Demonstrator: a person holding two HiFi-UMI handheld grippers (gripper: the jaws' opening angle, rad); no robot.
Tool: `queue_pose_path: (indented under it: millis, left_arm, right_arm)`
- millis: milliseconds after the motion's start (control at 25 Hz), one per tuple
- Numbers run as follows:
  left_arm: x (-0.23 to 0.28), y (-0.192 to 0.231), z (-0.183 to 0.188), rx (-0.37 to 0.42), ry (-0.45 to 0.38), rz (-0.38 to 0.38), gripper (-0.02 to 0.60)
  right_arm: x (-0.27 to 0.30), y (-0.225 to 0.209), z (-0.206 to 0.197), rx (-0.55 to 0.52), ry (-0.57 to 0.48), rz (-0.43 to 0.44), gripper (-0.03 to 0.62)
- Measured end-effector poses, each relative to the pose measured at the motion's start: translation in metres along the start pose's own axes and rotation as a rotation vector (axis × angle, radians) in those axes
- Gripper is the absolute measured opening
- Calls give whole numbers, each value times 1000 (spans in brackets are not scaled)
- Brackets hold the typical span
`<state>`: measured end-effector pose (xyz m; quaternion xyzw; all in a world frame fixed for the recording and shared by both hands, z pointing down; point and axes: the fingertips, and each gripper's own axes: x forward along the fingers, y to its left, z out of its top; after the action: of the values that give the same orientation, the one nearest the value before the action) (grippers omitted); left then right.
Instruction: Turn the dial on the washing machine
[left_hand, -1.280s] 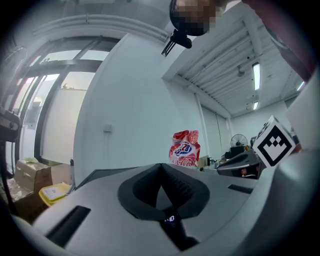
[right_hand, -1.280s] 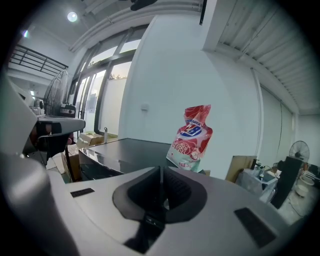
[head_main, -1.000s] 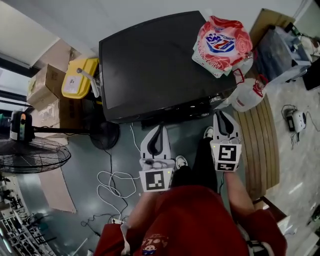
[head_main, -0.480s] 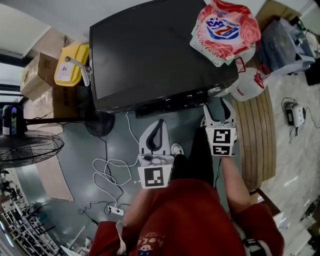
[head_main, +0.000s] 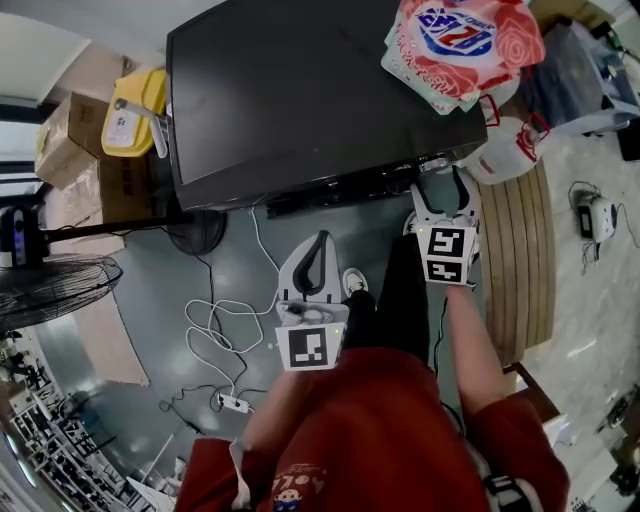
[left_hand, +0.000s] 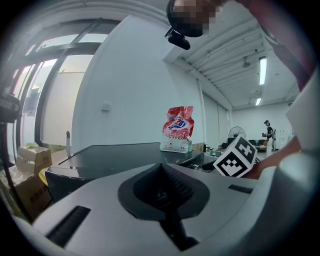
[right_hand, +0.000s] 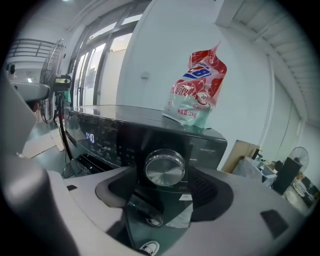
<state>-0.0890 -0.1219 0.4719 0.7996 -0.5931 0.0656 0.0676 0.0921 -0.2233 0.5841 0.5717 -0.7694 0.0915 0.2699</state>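
Right gripper (head_main: 441, 198), shut before, just opened facing dial (right_hand: 164, 168); bag (right_hand: 196, 87) tops washer (head_main: 300, 90).

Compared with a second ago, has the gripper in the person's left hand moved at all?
Yes. In the head view the left gripper has drawn back from the washing machine's front edge, toward the person.

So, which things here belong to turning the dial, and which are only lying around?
For the job: washing machine; dial.

Just lying about: detergent bag on the machine's top; white jug; yellow container; cardboard boxes; standing fan; white cable on the floor.
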Motion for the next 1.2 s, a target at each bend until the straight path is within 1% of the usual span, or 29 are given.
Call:
queue_pose_path:
  millis: [280, 480, 600, 720, 1040, 1120, 1200]
  left_arm:
    - [2, -2, -12, -10, 31, 6, 9]
    - [2, -3, -19, -12, 42, 8, 9]
    - [1, -4, -22, -17, 50, 8, 9]
    - [1, -3, -26, -24, 60, 9, 9]
    - [-2, -2, -25, -12, 55, 4, 9]
    - [-2, -1, -25, -11, 55, 4, 9]
    - [-2, 0, -25, -13, 54, 5, 9]
  right_arm:
    - [11, -1, -6, -39, 15, 9, 319]
    - [15, -2, -5, -22, 4, -11, 304]
    - [17, -4, -6, 13, -1, -25, 285]
    - [19, -4, -6, 69, -7, -8, 282]
    - [17, -4, -7, 69, -4, -6, 281]
    - [17, -4, -7, 81, -4, 6, 279]
    - [18, -4, -8, 144, -11, 45, 279]
